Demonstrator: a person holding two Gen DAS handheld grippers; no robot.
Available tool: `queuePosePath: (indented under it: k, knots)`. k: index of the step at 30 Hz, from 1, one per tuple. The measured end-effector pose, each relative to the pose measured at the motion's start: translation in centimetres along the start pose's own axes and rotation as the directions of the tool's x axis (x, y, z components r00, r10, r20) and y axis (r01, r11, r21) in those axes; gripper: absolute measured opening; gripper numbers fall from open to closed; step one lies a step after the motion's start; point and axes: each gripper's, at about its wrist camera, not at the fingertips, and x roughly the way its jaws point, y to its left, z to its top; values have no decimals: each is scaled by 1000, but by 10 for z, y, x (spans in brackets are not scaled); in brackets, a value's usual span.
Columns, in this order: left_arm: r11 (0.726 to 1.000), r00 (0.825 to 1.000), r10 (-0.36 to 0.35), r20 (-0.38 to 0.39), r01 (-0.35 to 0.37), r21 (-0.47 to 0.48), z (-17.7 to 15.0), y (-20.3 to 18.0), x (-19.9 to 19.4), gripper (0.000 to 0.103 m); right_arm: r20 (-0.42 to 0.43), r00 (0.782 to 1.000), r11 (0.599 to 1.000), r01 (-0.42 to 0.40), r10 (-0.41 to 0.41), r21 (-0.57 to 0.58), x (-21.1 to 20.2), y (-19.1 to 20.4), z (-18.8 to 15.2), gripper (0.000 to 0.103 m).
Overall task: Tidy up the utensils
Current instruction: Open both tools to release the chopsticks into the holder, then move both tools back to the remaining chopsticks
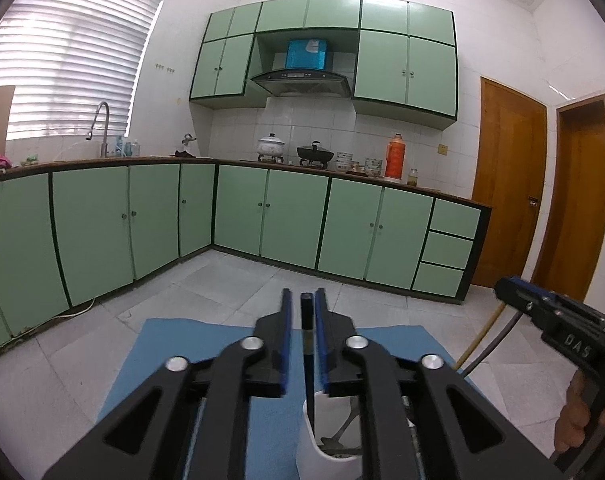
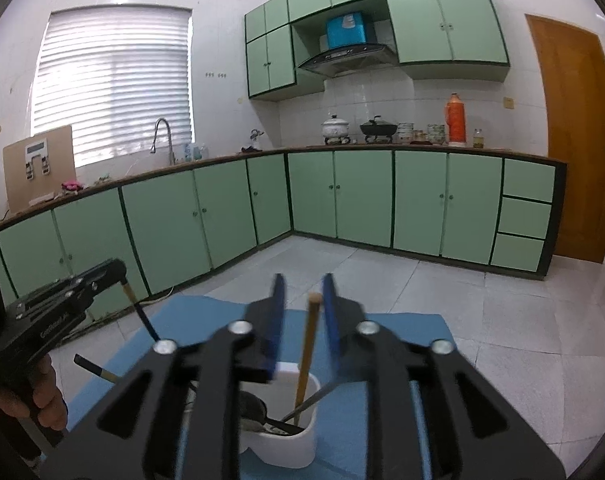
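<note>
A white utensil cup (image 1: 316,436) stands on a blue mat (image 1: 182,356) and holds a metal utensil. My left gripper (image 1: 303,293) is open just above it. A dark chopstick (image 1: 306,320) stands between its jaws with its lower end in the cup, and a gap shows on its left side. In the right wrist view the same cup (image 2: 290,440) sits below my right gripper (image 2: 303,278), which is open around a wooden chopstick (image 2: 308,344) leaning in the cup. The left gripper (image 2: 116,270) also shows there at the left, at the dark chopstick's (image 2: 142,316) top.
Another dark-tipped chopstick (image 2: 96,370) shows at the mat's (image 2: 406,340) left side. A hand (image 2: 46,400) grips the left tool's handle. Beyond the mat lie a grey tiled floor, green L-shaped cabinets (image 1: 294,220) with pots and a thermos, and wooden doors (image 1: 506,184).
</note>
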Motion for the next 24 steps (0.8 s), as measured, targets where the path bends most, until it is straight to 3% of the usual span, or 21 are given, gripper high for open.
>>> queuePosePath:
  k: [1,4,7,13,15,18,24]
  knots:
    - [1000,1000,-3,0,3,-6,0,1,-2,31,5,1000,1000,1,-1,-1,-2,-1,1,29]
    - [1000,1000,0,17,0,-25,-1,4,-8,51,26,1000,1000,17,-16,-5,-10,-4,2,34]
    - [999,1000,-4,24,5,-45,-1,8,-14,58,45,999,1000,29,-29,4,-17,-10,2,41]
    - [998,998,17,59,-13,-63,-5,17,-34,79,91,993,997,73,-75,27,-41,-22,-7,71]
    - [998,997,24,69,-19,-66,-8,19,-42,84,101,991,996,85,-89,35,-51,-25,-13,82]
    - [998,997,31,74,-26,-60,-16,19,-57,88,104,991,996,80,-84,45,-64,-28,-23,88]
    - [999,999,25,44,-23,-38,-42,7,-80,93,93,994,996,57,-63,66,-91,-26,-51,94]
